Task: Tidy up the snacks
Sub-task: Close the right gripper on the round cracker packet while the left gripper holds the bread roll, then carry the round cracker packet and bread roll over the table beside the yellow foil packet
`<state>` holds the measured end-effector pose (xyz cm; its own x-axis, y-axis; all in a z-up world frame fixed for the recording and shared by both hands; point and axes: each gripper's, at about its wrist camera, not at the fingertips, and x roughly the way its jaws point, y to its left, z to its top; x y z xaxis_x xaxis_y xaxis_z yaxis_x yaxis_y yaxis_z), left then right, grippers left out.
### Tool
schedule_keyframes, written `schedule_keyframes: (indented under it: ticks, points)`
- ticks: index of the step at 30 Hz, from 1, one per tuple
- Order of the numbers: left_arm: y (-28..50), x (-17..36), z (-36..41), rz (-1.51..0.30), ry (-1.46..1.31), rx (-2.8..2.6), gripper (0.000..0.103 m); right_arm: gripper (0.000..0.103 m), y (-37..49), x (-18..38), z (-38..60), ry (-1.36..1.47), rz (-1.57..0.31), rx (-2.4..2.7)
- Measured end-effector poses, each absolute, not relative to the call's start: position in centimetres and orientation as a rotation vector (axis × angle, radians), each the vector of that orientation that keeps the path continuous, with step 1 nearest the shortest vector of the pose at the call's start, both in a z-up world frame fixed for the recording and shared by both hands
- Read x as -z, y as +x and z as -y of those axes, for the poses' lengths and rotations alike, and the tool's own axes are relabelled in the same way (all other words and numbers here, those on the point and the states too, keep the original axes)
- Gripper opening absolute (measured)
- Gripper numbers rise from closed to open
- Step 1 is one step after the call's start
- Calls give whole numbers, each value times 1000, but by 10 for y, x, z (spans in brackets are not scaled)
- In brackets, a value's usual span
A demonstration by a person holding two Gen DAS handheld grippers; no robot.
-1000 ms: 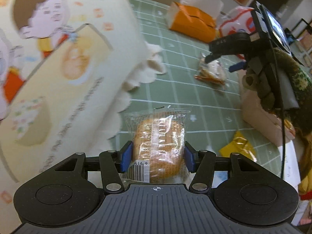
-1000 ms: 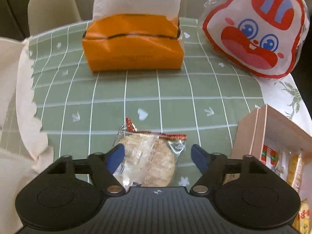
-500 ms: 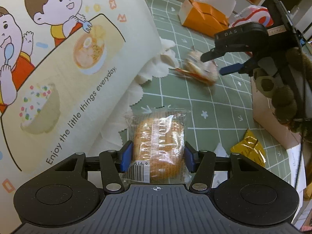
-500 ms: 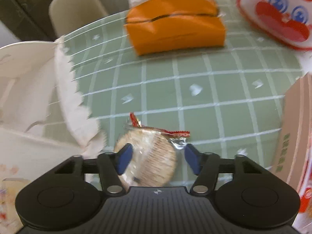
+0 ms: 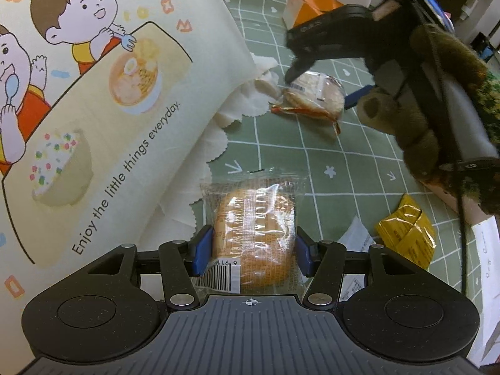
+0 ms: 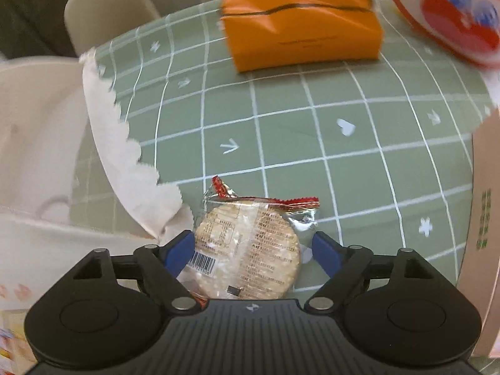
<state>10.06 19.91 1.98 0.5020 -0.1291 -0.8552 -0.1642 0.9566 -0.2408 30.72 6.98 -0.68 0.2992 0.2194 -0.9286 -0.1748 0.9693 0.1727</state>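
My left gripper (image 5: 252, 247) is shut on a clear-wrapped bread bun (image 5: 253, 234) and holds it above the green grid tablecloth (image 5: 312, 168). My right gripper (image 6: 250, 250) is shut on a wrapped round rice cracker (image 6: 250, 250) with a red-edged wrapper, lifted beside the paper bag's scalloped edge (image 6: 125, 143). In the left wrist view the right gripper (image 5: 318, 84) and its cracker (image 5: 315, 100) hang near the bag's opening. The cream paper bag (image 5: 93, 109) with cartoon children fills the left side.
An orange tissue box (image 6: 300, 25) stands at the back of the table. A red and white rabbit-face bag (image 6: 453, 15) is at the back right. A cardboard box (image 6: 484, 218) stands at the right. A yellow snack packet (image 5: 406, 237) lies on the cloth.
My right gripper closed on the rice cracker, lifted it and carried it left toward the bag. My left gripper kept its hold on the bun and drew back from the bag.
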Motion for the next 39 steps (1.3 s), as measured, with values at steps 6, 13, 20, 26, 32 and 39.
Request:
schedule_keyframes:
  ticks: [6, 13, 20, 26, 32, 39]
  points:
    - [97, -16, -204, -1041, -349, -12, 59, 89, 301, 10, -77, -5, -1196, -239]
    - [97, -15, -210, -1036, -380, -8, 59, 80, 274, 8, -87, -172, -1202, -367]
    - [98, -17, -209, -1040, -378, -22, 59, 80, 223, -19, -70, -259, -1167, -498]
    - [99, -20, -198, -1046, -410, -8, 59, 80, 175, -43, -30, -287, -1134, -567]
    - [98, -28, -163, -1042, -396, 61, 59, 80, 145, -49, 29, -249, -1123, -495]
    - [90, -33, -118, -1068, -344, 104, 59, 80, 121, -26, 90, -181, -1194, -449]
